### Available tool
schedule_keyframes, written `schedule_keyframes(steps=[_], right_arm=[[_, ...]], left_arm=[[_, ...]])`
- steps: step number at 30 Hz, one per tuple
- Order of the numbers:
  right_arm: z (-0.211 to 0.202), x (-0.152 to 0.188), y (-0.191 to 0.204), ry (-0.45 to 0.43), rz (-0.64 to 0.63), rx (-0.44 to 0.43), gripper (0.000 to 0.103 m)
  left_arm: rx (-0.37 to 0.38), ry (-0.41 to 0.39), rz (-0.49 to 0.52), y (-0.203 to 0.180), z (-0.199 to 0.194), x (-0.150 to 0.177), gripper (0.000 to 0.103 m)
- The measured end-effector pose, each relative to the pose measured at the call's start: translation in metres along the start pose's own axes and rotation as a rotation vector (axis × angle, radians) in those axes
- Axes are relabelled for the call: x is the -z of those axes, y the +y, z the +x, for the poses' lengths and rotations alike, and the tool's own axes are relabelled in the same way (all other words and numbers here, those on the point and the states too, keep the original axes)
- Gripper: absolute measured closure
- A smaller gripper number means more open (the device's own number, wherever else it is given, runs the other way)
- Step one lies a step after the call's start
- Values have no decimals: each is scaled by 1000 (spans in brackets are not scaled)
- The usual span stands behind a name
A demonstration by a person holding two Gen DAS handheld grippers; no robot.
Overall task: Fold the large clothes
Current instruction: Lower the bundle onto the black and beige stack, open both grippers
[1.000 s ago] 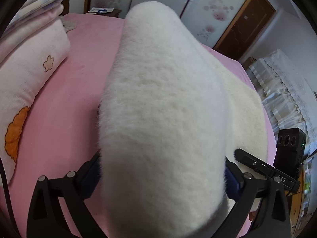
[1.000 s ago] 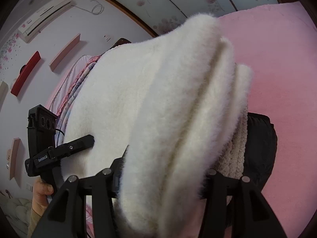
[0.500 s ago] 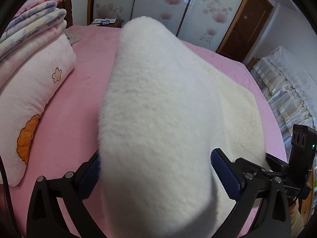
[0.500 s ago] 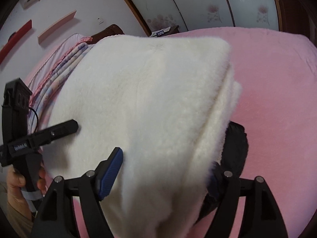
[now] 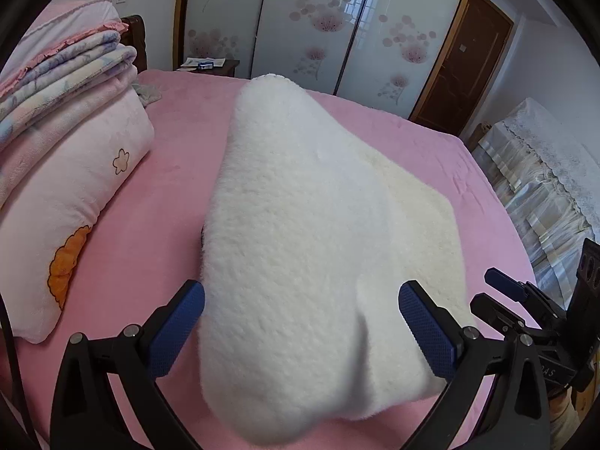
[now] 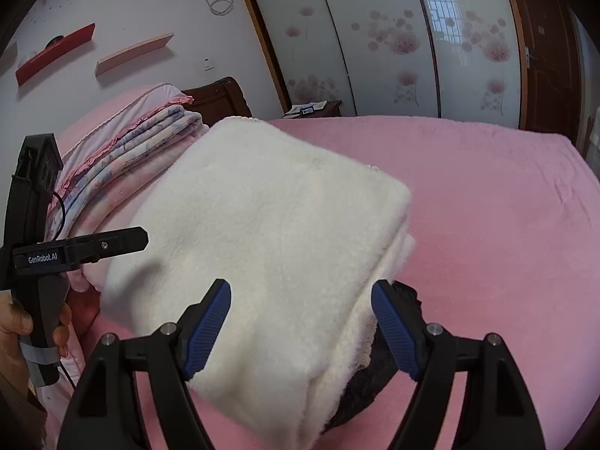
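A white fluffy garment [image 5: 300, 247] lies folded in a thick stack on the pink bed [image 5: 150, 232]; it also shows in the right wrist view [image 6: 270, 247]. A black part [image 6: 378, 367] sticks out under its near corner. My left gripper [image 5: 300, 332] is open, its blue pads standing apart on either side of the near end of the stack. My right gripper [image 6: 302, 328] is open too, its pads straddling the near corner without pinching it. The left gripper also shows in the right wrist view [image 6: 123, 240].
A pink pillow [image 5: 63, 217] and stacked folded blankets [image 5: 63, 75] lie at the bed's left. A nightstand [image 5: 210, 65], sliding wardrobe doors [image 5: 337, 26] and a brown door [image 5: 461, 60] stand behind. A covered piece of furniture [image 5: 540, 180] is at the right.
Both grippers have opened and let go of the white garment, which has dropped onto the bed as a folded stack. Both have drawn back a little.
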State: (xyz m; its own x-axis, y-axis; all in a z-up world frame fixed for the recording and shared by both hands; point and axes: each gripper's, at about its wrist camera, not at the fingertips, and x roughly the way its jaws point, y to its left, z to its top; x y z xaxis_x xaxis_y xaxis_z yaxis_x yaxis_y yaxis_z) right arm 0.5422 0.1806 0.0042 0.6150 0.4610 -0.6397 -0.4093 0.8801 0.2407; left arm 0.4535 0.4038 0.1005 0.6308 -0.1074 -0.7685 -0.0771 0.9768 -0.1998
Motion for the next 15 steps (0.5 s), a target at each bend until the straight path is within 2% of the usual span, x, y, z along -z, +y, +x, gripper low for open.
schedule_keyframes(steps=[7, 11, 15], right_arm=[[-19, 6, 5, -9, -50, 29, 25], [-34, 14, -4, -21, -54, 42, 25], [-56, 25, -12, -44, -75, 84, 25]], left_arm=[[-69, -35, 64, -40, -14, 10, 0], [-130, -82, 116, -68, -30, 17, 0], [-146, -136, 129, -98, -52, 33, 0]])
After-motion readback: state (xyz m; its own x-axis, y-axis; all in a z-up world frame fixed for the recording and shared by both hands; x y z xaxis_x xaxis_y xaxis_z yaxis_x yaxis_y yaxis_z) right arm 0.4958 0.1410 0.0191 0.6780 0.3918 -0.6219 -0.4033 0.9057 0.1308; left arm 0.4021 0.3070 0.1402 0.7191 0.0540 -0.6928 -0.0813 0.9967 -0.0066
